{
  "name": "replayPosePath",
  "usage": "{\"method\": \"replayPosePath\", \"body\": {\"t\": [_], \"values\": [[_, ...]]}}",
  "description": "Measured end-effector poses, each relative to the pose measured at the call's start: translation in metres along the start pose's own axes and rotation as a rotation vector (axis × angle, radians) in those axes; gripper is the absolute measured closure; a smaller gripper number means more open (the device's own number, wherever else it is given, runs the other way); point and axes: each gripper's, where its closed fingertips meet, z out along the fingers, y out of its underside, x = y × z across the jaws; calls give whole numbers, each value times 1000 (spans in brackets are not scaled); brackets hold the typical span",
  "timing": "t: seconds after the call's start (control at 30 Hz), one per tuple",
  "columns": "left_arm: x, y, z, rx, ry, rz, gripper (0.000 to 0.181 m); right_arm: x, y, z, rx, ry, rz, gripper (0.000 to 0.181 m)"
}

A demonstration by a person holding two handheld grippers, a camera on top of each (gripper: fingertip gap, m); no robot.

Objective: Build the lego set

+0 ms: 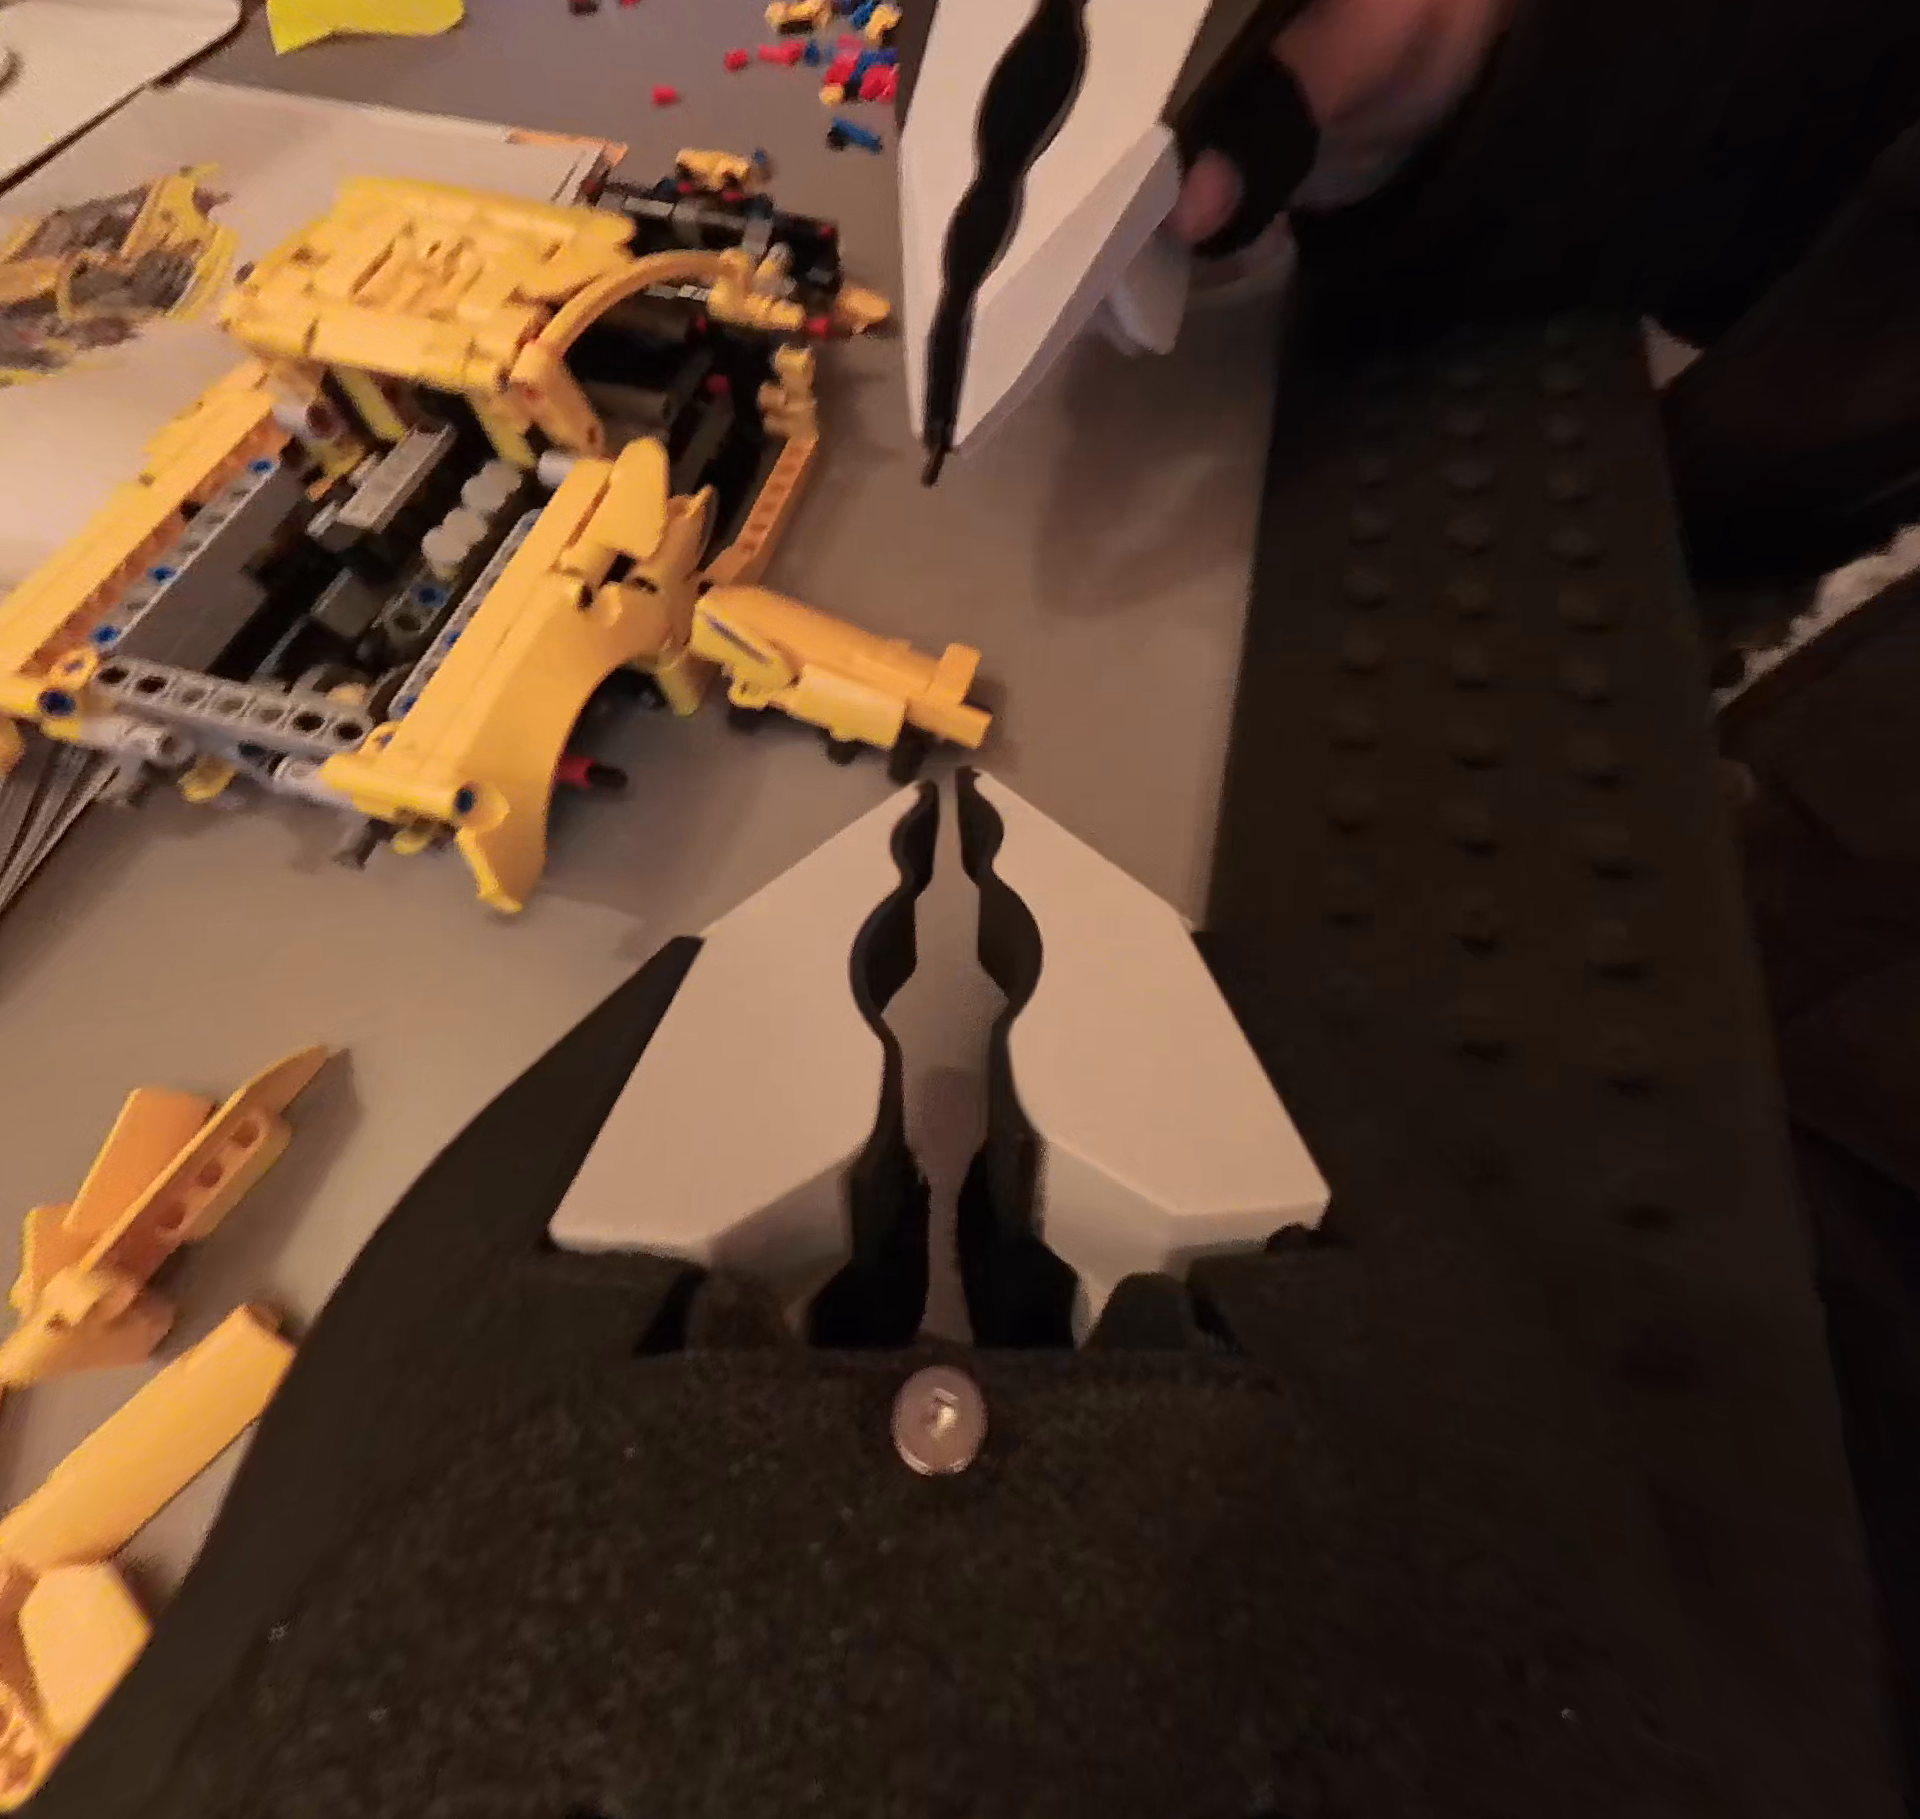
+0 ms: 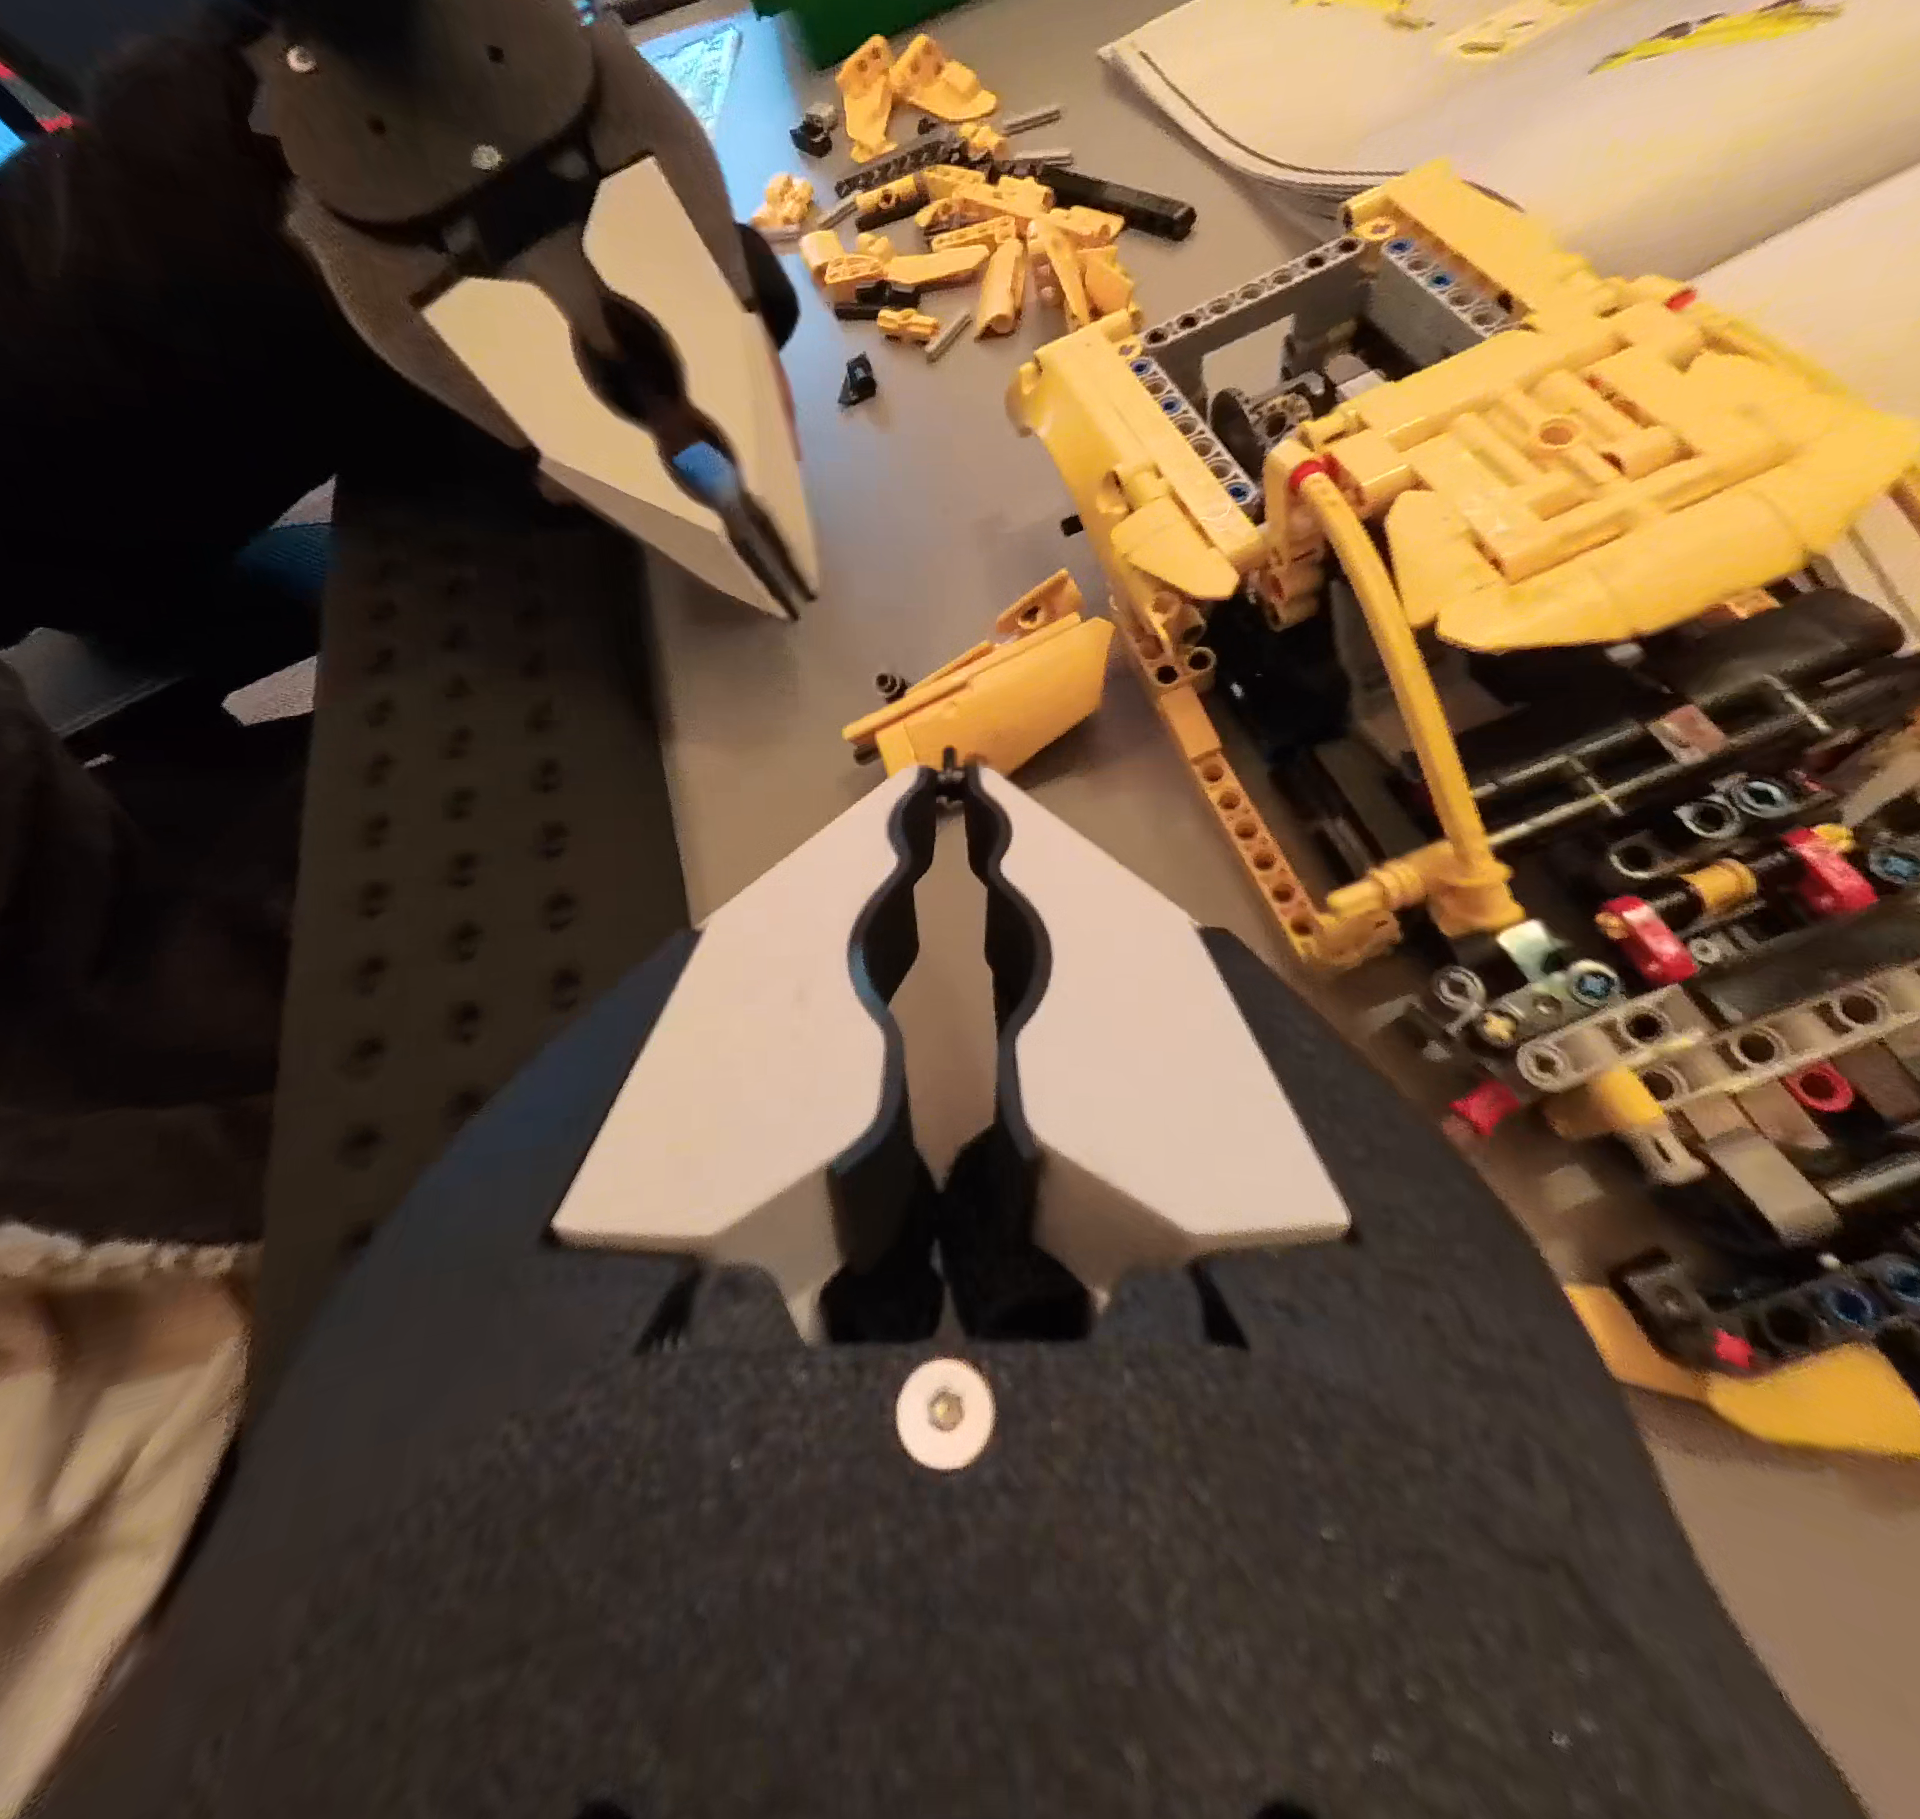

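Observation:
The large yellow and black lego vehicle (image 1: 416, 481) lies on the grey table (image 1: 1091, 543); it also shows in the right wrist view (image 2: 1455, 522). A small yellow sub-assembly (image 1: 831, 663) lies loose beside it, with black pins sticking out of its underside, and shows in the right wrist view too (image 2: 987, 699). My left gripper (image 1: 943, 782) is shut with nothing between its tips, just short of that sub-assembly's end. It also shows in the right wrist view (image 2: 795, 600). My right gripper (image 2: 948, 782) is shut on a small black pin (image 2: 948, 767) right at the sub-assembly's near edge.
A dark studded plate (image 1: 1475, 834) runs along the table's edge. Loose small parts (image 1: 831, 34) and yellow pieces (image 2: 966, 221) lie in piles farther back. Yellow panels (image 1: 135, 1229) lie at the near left. An instruction booklet (image 2: 1507, 55) lies behind the model. My hands' fingertips stand some 8 centimeters from each other. My left tips are roughly 10 centimeters from the dark studded plate (image 1: 1475, 834). It is also in sight in the right wrist view (image 2: 465, 876).

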Motion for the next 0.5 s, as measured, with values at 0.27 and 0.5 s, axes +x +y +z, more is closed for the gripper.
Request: {"method": "replayPosePath", "body": {"t": [0.27, 0.5], "values": [[-16, 20, 25, -176, -25, 119, 156, -6, 14, 30, -133, -9, -25, 177], [-16, 8, 29, -97, 8, 167, 166, 1, 26, 37, -187, 24, -27, 177]]}}
